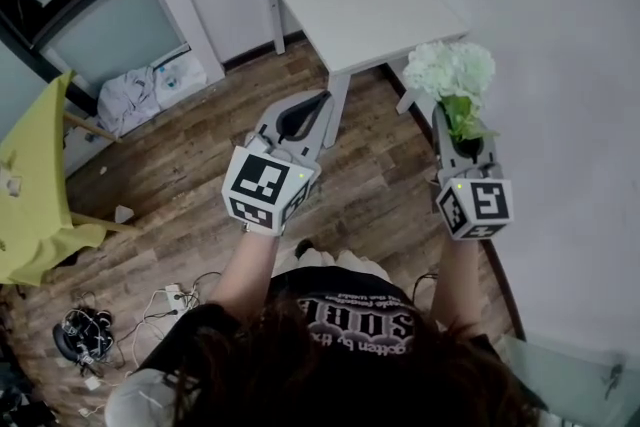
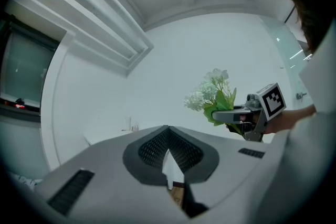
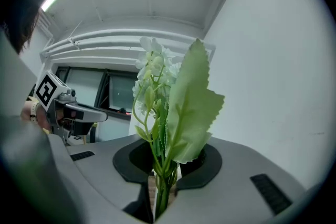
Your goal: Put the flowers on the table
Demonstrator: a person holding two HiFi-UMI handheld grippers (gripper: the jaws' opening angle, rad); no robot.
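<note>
Inside right claw (image 3: pixel 160 194), flowers (image 3: pixel 181 97) pinched by stems, blooms past tips; left claw (image 2: pixel 170 178) pressed together.

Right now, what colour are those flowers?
The flowers are white with green leaves; head view shows best.

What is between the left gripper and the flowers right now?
Nothing at their height: the head view shows only wood floor and a table leg under the gap between the left gripper and the flowers.
</note>
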